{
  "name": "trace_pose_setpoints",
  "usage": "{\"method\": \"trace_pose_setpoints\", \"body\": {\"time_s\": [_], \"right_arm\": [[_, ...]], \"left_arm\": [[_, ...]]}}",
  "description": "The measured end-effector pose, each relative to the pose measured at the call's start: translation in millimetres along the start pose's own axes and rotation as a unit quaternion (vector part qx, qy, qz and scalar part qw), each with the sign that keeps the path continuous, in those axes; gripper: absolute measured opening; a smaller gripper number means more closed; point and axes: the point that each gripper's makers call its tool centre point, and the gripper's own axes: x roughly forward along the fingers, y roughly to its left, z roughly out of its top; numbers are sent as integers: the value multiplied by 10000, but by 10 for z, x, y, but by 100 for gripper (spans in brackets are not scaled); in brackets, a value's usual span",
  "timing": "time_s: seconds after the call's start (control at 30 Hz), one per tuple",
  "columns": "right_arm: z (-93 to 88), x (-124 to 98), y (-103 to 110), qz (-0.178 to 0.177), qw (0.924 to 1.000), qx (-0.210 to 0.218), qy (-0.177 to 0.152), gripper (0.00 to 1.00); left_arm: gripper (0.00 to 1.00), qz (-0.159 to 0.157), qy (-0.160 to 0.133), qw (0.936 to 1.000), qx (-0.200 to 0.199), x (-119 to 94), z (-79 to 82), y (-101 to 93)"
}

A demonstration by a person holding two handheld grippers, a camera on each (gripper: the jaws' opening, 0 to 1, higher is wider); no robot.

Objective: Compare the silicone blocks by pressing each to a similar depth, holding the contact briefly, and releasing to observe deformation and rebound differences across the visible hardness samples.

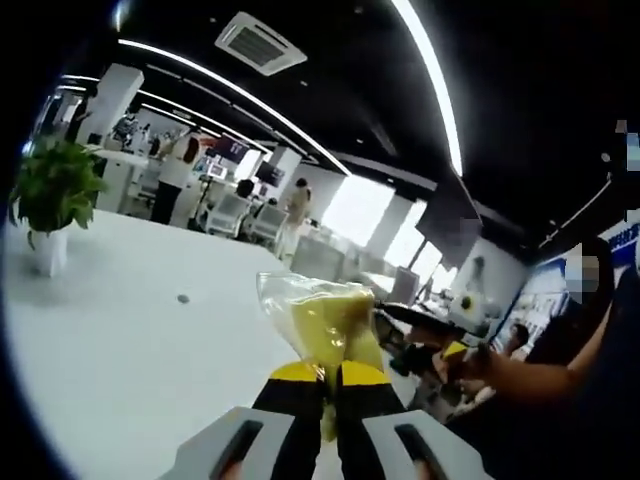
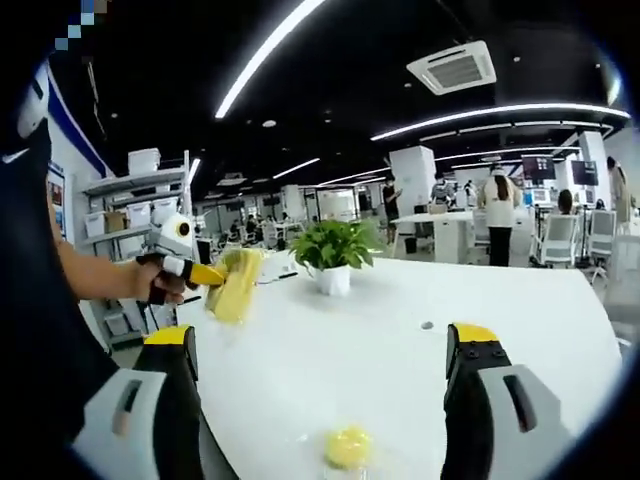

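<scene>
- Above the white table (image 1: 120, 340), left gripper (image 1: 330, 385) clamped shut on a clear bag with a yellow silicone block (image 1: 325, 325) inside, held aloft.
- Low between the spread jaws of the right gripper (image 2: 330, 400), a second yellow block (image 2: 347, 446) on the tabletop, untouched.
- Likely trouble: slick film slipping from the pinch, dropping the sample; uneven press depths spoiling any comparison.
- No legible labels, brands or hardness marks.
</scene>
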Motion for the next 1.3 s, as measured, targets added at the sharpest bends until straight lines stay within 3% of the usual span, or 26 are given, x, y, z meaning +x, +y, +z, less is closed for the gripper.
{"method": "trace_pose_setpoints", "body": {"time_s": [0.1,0.37,0.63,0.73,0.83,1.03,1.3], "right_arm": [[-28,-140,-63,-158,9991,-383,-131,97],[-452,-458,-223,-517,9985,-106,113,97],[-680,-698,-402,-1046,9940,-261,164,97],[-751,-797,-499,-1241,9920,-141,159,97],[-824,-872,-519,-1296,9913,-107,203,97],[-1073,-965,-553,-1316,9893,-201,591,97],[-1305,-976,-604,-1326,9883,-120,742,97]], "left_arm": [[2,135,158,9997,-123,26,-31,76],[2,180,436,9983,-350,126,-137,226],[2,299,611,9962,-548,158,-284,383],[2,357,654,9953,-625,173,-342,467],[2,362,724,9943,-695,191,-404,527],[2,397,824,9909,-985,193,-586,690],[2,515,1008,9865,-1187,201,-810,882]]}}
